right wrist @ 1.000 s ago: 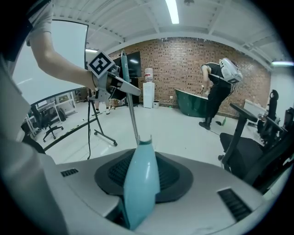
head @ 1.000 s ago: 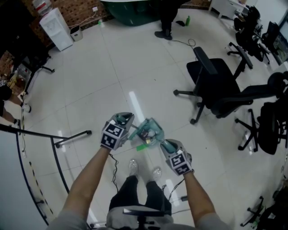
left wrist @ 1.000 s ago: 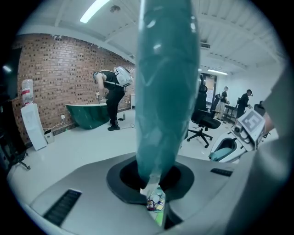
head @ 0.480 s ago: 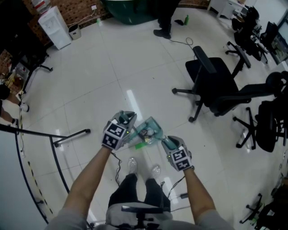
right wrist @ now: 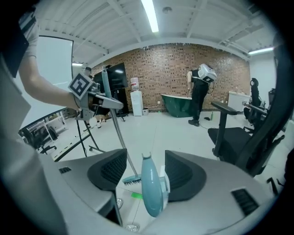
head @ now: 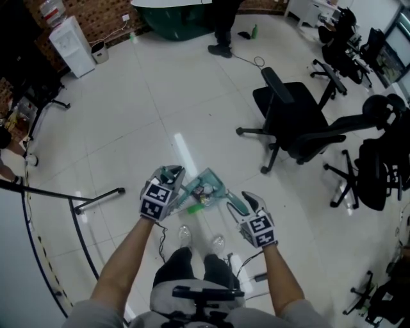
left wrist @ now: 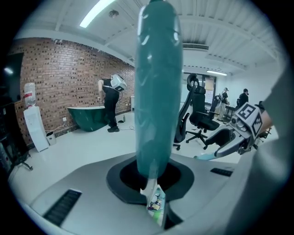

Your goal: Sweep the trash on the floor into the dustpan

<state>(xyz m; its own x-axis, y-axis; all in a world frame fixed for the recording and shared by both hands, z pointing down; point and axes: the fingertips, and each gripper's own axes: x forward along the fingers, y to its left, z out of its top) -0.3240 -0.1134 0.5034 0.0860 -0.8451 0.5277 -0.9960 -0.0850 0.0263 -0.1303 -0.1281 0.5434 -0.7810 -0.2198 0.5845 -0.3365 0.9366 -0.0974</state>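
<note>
A teal see-through dustpan [head: 208, 186] rests on the white floor in front of my feet, with several bits of trash in it [left wrist: 156, 204]. A green scrap [head: 191, 209] lies on the floor beside it. My left gripper [head: 173, 174] [left wrist: 154, 183] is shut on the broom's thick teal handle [left wrist: 156, 92]. The broom's grey pole runs down to its brush [right wrist: 132, 180] on the floor. My right gripper [head: 241, 201] [right wrist: 144, 172] has just been opening. The dustpan's teal handle tip [right wrist: 151, 195] stands between the spread jaws with a gap at the left pad.
Black office chairs [head: 301, 122] stand to the right. A black stand leg [head: 96, 198] crosses the floor at left. A water dispenser [head: 67, 45], a green tub [head: 179, 16] and a standing person [right wrist: 200, 94] are far back. My shoes [head: 186, 236] are just below the dustpan.
The right gripper's jaws have spread apart around the dustpan handle, and that hand has lifted a little. The left gripper with the broom has shifted slightly.
</note>
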